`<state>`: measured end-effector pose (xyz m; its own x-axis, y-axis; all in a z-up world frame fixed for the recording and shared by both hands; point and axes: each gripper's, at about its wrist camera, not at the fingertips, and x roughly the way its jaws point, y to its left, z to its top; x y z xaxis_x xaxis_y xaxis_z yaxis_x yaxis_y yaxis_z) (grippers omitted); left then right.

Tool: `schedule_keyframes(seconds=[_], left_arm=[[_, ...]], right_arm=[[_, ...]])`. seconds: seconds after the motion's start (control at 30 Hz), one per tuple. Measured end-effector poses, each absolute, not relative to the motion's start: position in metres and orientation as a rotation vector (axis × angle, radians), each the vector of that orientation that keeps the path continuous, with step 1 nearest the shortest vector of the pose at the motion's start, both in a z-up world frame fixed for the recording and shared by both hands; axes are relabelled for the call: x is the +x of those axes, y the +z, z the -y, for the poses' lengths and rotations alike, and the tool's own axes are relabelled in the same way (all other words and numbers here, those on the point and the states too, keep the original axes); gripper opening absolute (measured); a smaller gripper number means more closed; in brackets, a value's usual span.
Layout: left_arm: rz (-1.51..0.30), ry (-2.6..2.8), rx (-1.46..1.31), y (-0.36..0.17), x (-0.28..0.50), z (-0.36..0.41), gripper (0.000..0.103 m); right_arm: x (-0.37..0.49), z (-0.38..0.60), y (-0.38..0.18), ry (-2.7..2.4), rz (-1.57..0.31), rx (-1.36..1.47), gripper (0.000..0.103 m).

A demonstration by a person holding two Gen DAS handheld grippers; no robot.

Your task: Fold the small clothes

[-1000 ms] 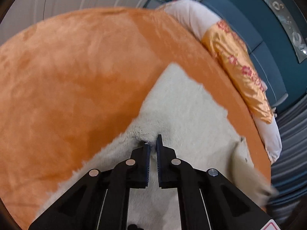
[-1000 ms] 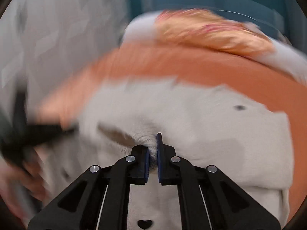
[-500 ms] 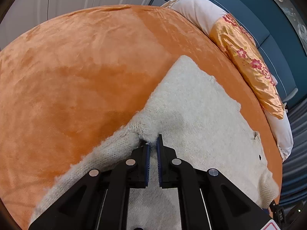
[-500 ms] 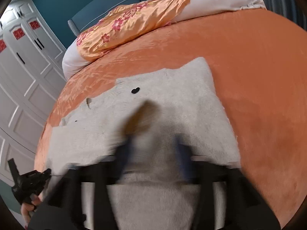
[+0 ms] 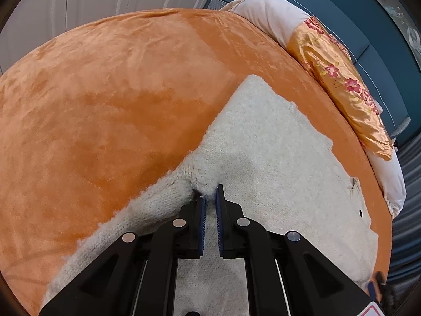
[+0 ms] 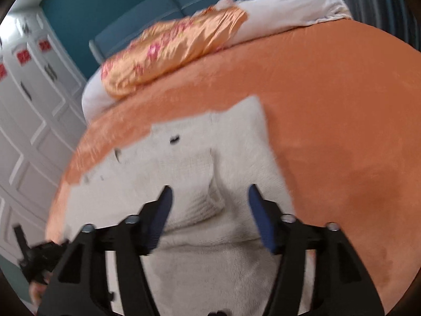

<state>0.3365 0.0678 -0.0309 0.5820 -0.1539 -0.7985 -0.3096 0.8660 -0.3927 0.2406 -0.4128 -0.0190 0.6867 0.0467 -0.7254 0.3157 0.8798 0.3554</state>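
**Fuzzy cream knit spread on an orange bed**

The small sweater [image 5: 276,163], a cream knit with a fluffy nap, lies flat on a plush orange blanket [image 5: 105,105] (velvety, faintly mottled). The left gripper [image 5: 209,200] is clamped on a bunched fold at the sweater's edge, its ribbed blue pads nearly together. The right gripper [image 6: 209,197] stands wide above the knit, its jaws just closing a little, gripping nothing. A glossy floral orange pillow [image 6: 171,50] rests on white bedding [image 6: 289,10] before a teal padded headboard [image 6: 136,18]; white panelled wardrobe doors [image 6: 31,121] stand alongside.
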Motion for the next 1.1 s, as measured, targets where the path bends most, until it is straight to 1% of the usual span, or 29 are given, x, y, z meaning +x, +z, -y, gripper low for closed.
schedule_keyframes(seconds=[0.03,0.07,0.1,0.2,0.23,0.27,0.3,0.33,0.37,0.4,0.47,0.5,0.53,0.57,0.6,0.63,0.67,0.7,0.73,0.77,0.8,0.87,0.93,0.97,1.0,1.03,1.1], left_arm=[[-0.958,0.097,-0.537,-0.030,0.337,-0.068,0.006],[-0.954,0.096,-0.539,-0.029,0.336,-0.068,0.005],[-0.938,0.095,-0.543,-0.026,0.335,-0.069,0.005],[-0.896,0.093,-0.531,-0.018,0.333,-0.071,0.005],[-0.897,0.096,-0.521,-0.019,0.334,-0.071,0.005],[-0.913,0.109,-0.505,-0.024,0.336,-0.070,0.005],[-0.931,0.119,-0.503,-0.030,0.338,-0.069,0.005],[-0.947,0.127,-0.508,-0.035,0.339,-0.069,0.005],[-0.945,0.134,-0.511,-0.037,0.339,-0.068,0.005],[-0.938,0.134,-0.503,-0.035,0.338,-0.067,0.005],[-0.932,0.127,-0.478,-0.031,0.337,-0.067,0.006],[-0.936,0.123,-0.465,-0.032,0.337,-0.067,0.009],[-0.941,0.123,-0.459,-0.034,0.337,-0.068,0.011],[-0.943,0.121,-0.449,-0.036,0.336,-0.068,0.014],[-0.942,0.116,-0.443,-0.035,0.333,-0.068,0.014],[-0.945,0.107,-0.441,-0.033,0.330,-0.068,0.014],[-0.950,0.084,-0.435,-0.028,0.324,-0.069,0.020],[-0.949,0.069,-0.420,-0.023,0.317,-0.069,0.030],[-0.943,0.065,-0.398,-0.018,0.307,-0.071,0.036],[-0.921,0.083,-0.350,-0.010,0.290,-0.073,0.048],[-0.900,0.103,-0.312,-0.004,0.277,-0.076,0.057],[-0.873,0.122,-0.251,0.006,0.238,-0.084,0.061],[-0.891,0.101,-0.244,0.009,0.207,-0.094,0.065],[-0.906,0.089,-0.247,0.009,0.192,-0.099,0.068],[-0.924,0.083,-0.248,0.009,0.176,-0.103,0.069],[-0.950,0.073,-0.245,0.007,0.156,-0.109,0.069],[-0.992,0.075,-0.246,0.004,0.128,-0.116,0.069]], right_arm=[[0.255,0.407,-0.031,-0.149,-0.879,0.461,0.036],[0.262,0.404,-0.032,-0.148,-0.901,0.443,0.014],[0.263,0.403,-0.024,-0.140,-0.872,0.446,0.007],[0.236,0.411,0.035,-0.069,-0.602,0.511,0.007],[0.231,0.413,0.039,-0.073,-0.567,0.510,0.006],[0.234,0.415,0.032,-0.100,-0.581,0.489,0.006],[0.243,0.417,0.017,-0.118,-0.646,0.468,0.006],[0.261,0.420,-0.015,-0.149,-0.784,0.454,0.006],[0.269,0.423,-0.037,-0.178,-0.878,0.457,0.006],[0.267,0.424,-0.036,-0.172,-0.857,0.467,0.006],[0.249,0.422,-0.011,-0.154,-0.734,0.479,0.007],[0.243,0.421,-0.004,-0.154,-0.689,0.477,0.008],[0.245,0.421,-0.009,-0.196,-0.709,0.444,0.010],[0.252,0.423,-0.021,-0.228,-0.784,0.415,0.010],[0.262,0.423,-0.037,-0.249,-0.879,0.397,0.008],[0.253,0.428,-0.040,-0.243,-0.876,0.424,0.005],[0.245,0.429,-0.033,-0.236,-0.851,0.442,0.007],[0.231,0.429,-0.022,-0.234,-0.826,0.452,0.010],[0.206,0.430,-0.004,-0.231,-0.776,0.454,0.011],[0.186,0.429,0.007,-0.218,-0.745,0.458,0.013],[0.161,0.427,0.017,-0.202,-0.717,0.451,0.018],[0.114,0.420,0.030,-0.208,-0.702,0.395,0.034],[0.071,0.411,0.035,-0.202,-0.722,0.341,0.036],[0.041,0.405,0.037,-0.193,-0.739,0.315,0.039],[0.026,0.401,0.037,-0.193,-0.750,0.304,0.042],[-0.003,0.395,0.035,-0.197,-0.778,0.286,0.048],[-0.040,0.385,0.027,-0.198,-0.812,0.293,0.050]])
